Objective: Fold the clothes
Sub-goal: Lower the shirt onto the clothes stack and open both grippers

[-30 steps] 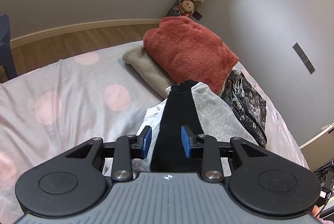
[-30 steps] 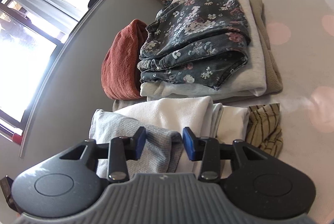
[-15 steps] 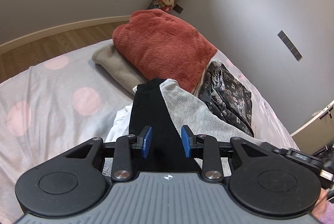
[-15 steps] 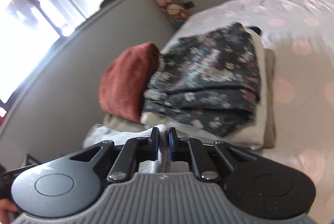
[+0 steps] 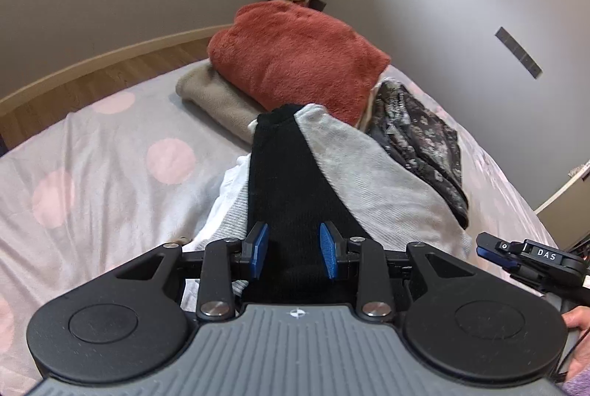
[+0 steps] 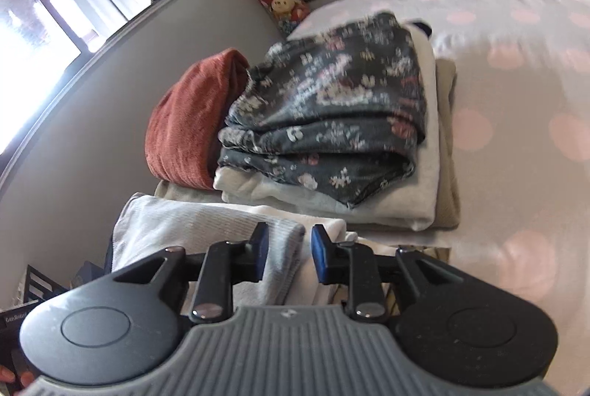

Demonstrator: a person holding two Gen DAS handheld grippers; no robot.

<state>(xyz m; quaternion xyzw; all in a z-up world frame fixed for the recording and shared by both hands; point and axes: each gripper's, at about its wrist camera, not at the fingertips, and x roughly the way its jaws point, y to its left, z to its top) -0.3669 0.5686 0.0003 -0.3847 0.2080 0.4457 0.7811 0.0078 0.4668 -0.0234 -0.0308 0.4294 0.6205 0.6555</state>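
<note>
Left wrist view: left claw (image 5: 294, 254) stands open, blue pads on either side of a black garment (image 5: 284, 182) that runs away from the camera over a grey ribbed garment (image 5: 372, 182); nothing is pinched. Both lie on the bed (image 5: 103, 167), close to a pile at its far edge by the wall: rust fleece (image 5: 295, 56) on a beige fold (image 5: 217, 101), with a dark floral piece (image 5: 416, 138) to the right. The right claw's tip (image 5: 496, 250) shows at the frame's right edge.

Right wrist view: right claw (image 6: 288, 250) is parted, a fold of the grey ribbed garment (image 6: 184, 230) between its pads, which do not press on it. Behind it the floral piece (image 6: 332, 112) lies folded on a cream garment (image 6: 427, 182) and the beige fold (image 6: 448, 156); the rust fleece (image 6: 191, 119) sits toward the wall.

Judgement: the pile is folded; the grey and black garments are the ones in hand. Open claws fit either taking hold or letting go; the frames do not settle which. A further fold would need both claws closing on one edge together.
</note>
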